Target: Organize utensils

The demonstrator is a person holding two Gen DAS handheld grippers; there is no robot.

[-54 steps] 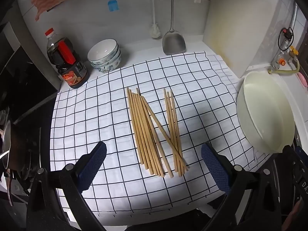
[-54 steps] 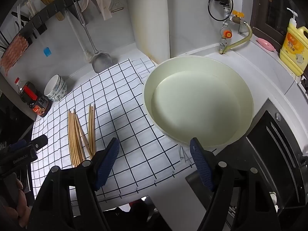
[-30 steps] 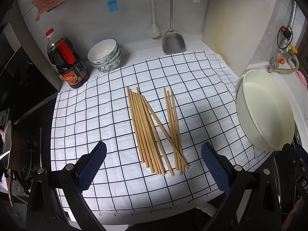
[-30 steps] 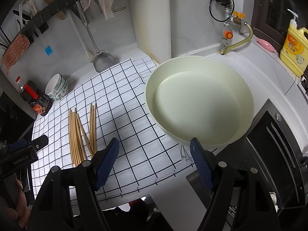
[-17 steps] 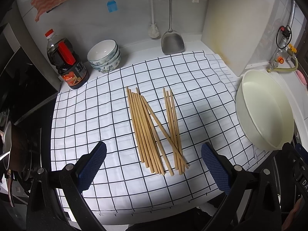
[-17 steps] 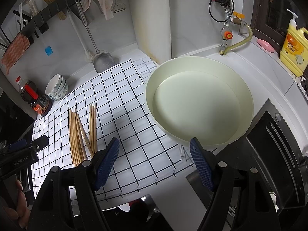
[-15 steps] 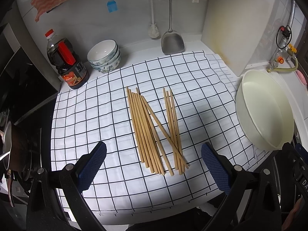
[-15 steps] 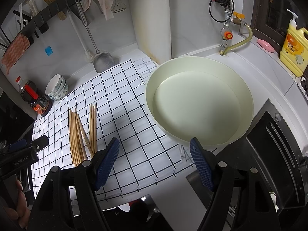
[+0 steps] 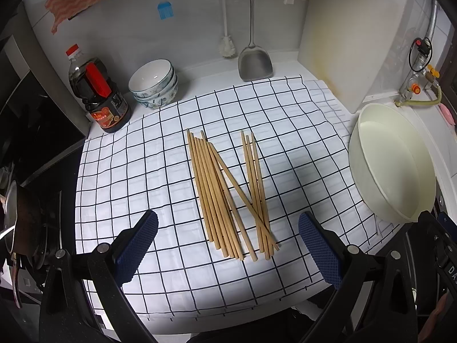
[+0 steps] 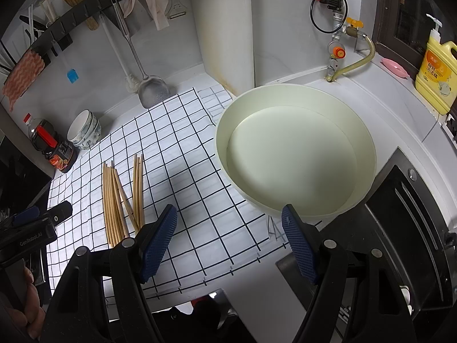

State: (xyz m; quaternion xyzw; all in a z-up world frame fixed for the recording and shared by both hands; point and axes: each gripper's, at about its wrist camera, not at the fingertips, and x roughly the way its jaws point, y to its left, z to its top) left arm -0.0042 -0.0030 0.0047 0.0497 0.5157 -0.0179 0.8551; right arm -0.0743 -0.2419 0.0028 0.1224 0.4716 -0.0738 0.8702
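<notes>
Several wooden chopsticks [image 9: 225, 194] lie in two loose bunches on a black-and-white checked cloth [image 9: 137, 171], one stick crossing from the left bunch to the right one. My left gripper [image 9: 227, 235] hovers open above their near ends, holding nothing. In the right wrist view the same chopsticks [image 10: 120, 194] lie at the left. My right gripper [image 10: 228, 234] is open and empty, over the cloth's right edge [image 10: 200, 200] in front of a large cream basin [image 10: 294, 154].
A soy sauce bottle [image 9: 97, 91], stacked bowls [image 9: 154, 84] and a hanging metal spatula [image 9: 254, 63] line the back wall. A white cutting board [image 9: 351, 34] leans at the right. A tap hose [image 10: 351, 63], yellow detergent bottle [image 10: 437, 80] and dark sink [image 10: 400, 228] lie right.
</notes>
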